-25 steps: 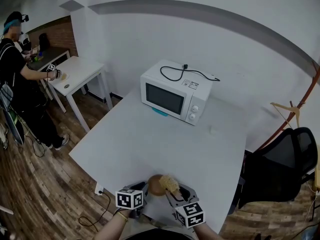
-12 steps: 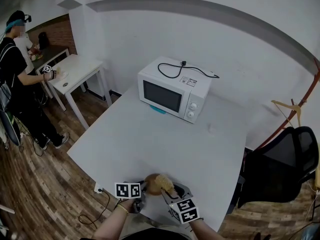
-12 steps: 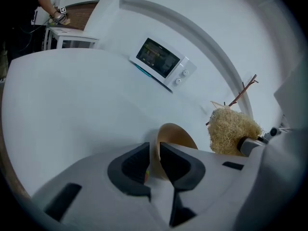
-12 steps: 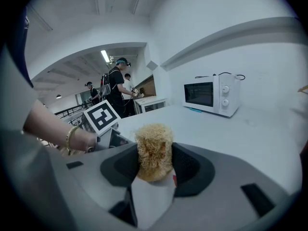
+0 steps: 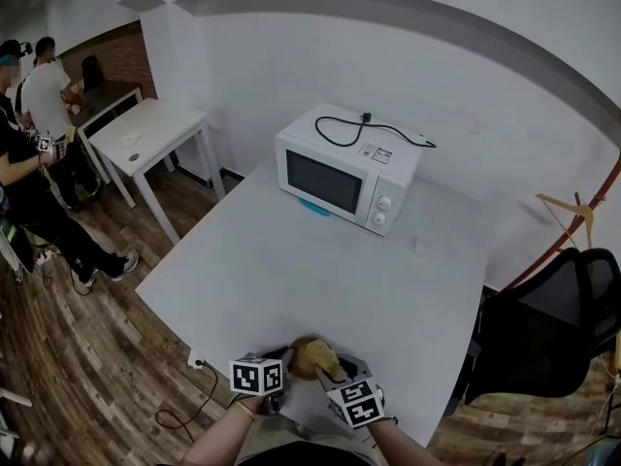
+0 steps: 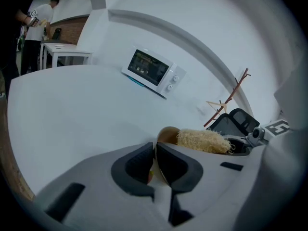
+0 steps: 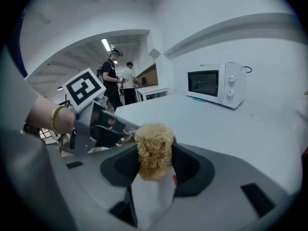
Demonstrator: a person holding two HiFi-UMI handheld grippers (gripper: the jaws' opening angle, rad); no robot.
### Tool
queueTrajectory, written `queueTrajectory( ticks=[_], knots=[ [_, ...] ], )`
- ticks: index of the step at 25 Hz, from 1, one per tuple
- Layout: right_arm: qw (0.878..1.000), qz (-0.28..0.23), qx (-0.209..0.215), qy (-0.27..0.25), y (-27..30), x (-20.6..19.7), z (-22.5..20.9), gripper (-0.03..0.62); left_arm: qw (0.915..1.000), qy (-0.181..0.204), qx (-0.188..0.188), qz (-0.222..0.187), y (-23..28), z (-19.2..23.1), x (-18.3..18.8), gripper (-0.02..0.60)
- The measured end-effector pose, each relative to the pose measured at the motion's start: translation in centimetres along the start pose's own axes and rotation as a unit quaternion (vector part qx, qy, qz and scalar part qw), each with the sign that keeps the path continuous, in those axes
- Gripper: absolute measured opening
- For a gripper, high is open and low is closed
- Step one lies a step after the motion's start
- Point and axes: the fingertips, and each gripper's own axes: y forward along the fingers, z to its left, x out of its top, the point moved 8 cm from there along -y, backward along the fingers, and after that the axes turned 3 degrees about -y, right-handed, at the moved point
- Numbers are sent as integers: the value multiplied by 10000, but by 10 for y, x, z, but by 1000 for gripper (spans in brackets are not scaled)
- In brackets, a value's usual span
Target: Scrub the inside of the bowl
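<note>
Two tools meet at the near edge of the white table (image 5: 291, 260). The left tool (image 6: 155, 150), jaws just closing, pinches the thin rim of the brown bowl (image 6: 167, 134), which sits on that edge. The right tool (image 7: 154, 162) clamps a loofah scrubber (image 7: 154, 146) set against the bowl. A white microwave (image 5: 346, 168) stands farther back.

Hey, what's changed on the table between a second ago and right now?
The right gripper has eased the straw-coloured fibre scrubber slightly lower into the brown round bowl. On the left gripper, the jaws have just been closing, with the bowl's rim between them. The people at the far left shifted. The white microwave and white table stayed put.
</note>
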Motion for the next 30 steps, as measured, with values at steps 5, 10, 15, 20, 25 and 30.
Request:
queueTrajectory(
  ticks=[5, 10, 15, 20, 25, 30],
  knots=[
    [9995, 255, 51, -203, 10, -5, 4, 184, 9990, 425, 50, -160, -7, -12, 0, 40],
    [9990, 353, 70, -269, 14, -7, 7, 184, 9982, 541, 28, -245, -13, -17, -2, 40],
    [9990, 330, 127, -261, 15, -2, 10, 184, 9983, 485, 11, -323, -17, -16, -3, 41],
    [9988, 321, 213, -286, 17, 2, 15, 184, 9976, 568, -15, -394, -20, -21, -2, 41],
    [9985, 302, 335, -323, 18, 7, 27, 184, 9974, 575, -25, -426, -22, -23, 0, 41],
    [9981, 302, 410, -347, 13, 6, 29, 184, 9974, 531, -57, -477, -25, -26, 1, 41]
  ],
)
